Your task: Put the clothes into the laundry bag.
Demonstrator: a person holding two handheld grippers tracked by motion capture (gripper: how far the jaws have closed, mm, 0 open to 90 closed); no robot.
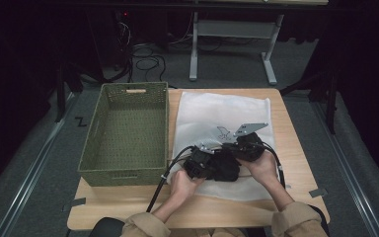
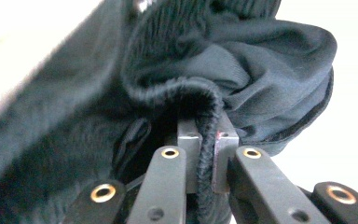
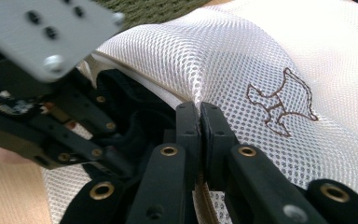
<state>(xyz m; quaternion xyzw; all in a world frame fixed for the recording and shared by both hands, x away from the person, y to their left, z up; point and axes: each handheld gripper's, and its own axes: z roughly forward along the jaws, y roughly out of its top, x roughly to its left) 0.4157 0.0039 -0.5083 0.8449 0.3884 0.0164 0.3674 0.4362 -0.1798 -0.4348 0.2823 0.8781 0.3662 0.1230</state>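
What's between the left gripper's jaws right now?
A thick hem of the black garment, pinched between the jaws of the left gripper, seen in the left gripper view.

- The left gripper [image 1: 197, 165] is black, with a black cable [image 1: 165, 180] trailing from it.
- The right gripper [image 1: 249, 146] is black too and carries a grey three-cornered plate [image 1: 249, 128] on top.
- Both have black link arms with brass-ringed holes [image 2: 170, 152] and dark screws.
- The person wears tan sleeves [image 1: 296, 219].
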